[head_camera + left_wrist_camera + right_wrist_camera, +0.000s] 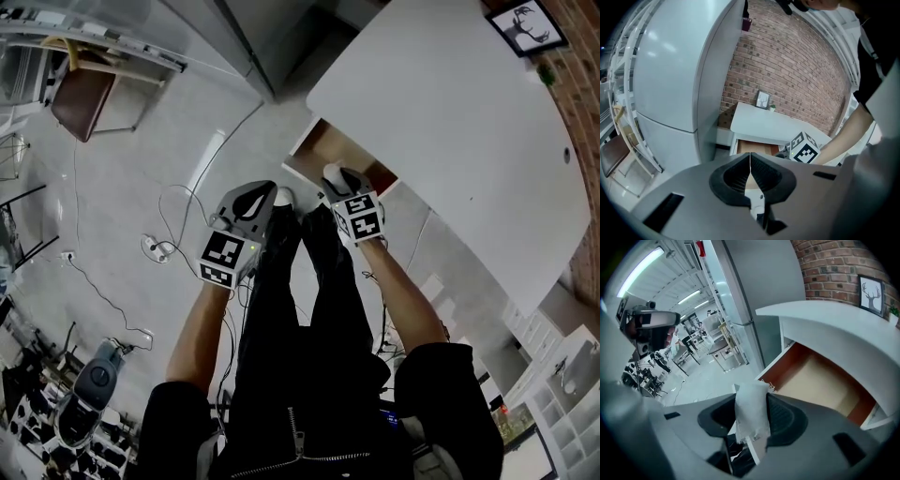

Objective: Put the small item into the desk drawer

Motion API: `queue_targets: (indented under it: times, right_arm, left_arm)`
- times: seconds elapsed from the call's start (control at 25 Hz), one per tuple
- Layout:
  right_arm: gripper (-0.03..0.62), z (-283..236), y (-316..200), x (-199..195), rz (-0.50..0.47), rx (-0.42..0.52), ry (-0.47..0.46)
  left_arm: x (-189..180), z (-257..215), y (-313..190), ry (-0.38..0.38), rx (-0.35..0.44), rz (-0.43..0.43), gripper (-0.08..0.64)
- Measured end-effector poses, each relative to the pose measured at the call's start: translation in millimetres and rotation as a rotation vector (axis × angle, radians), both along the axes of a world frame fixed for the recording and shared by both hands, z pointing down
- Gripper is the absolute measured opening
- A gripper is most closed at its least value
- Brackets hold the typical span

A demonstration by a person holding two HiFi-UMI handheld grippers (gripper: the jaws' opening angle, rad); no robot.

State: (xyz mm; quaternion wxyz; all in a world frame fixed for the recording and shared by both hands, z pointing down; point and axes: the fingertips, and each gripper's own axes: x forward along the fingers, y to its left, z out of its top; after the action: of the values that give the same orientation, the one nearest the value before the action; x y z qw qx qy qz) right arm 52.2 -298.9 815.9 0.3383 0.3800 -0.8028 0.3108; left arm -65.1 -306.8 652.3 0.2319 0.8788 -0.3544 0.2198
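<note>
Right gripper point(752, 414) clamped on a small white packet point(751, 408), held by its lower half. The packet's long axis runs along the jaws and its top sticks out past the tips. Drawer point(820, 380) is pulled open, just ahead and to the right of this tool, below tip level, inside bare. Its near corner and front rim sit closest to the tips, and the desk top point(834, 322) overhangs the back part, so the free room is over the front half. Left gripper point(750, 176) has jaws pressed together with nothing between them; it sits beside the right one, farther from the drawer. Likely next: carry forward-right over the rim, then release.
</note>
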Motion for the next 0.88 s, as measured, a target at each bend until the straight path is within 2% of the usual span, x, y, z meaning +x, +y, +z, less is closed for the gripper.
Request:
queue_targets:
  times: [0.52,0.88]
  right_arm:
    - [0.176,89.3,-11.8,12.7,-0.057,-0.132,0.095]
    - [0.176,136.5,-7.8,30.8,-0.029,-0.243,0.182]
  left_arm:
    - [-1.5,26.4,2.4,-0.021,-0.028,0.018,0.021]
    - [-9.5,58.6,10.0,-0.024,-0.073,-0.013,0.022]
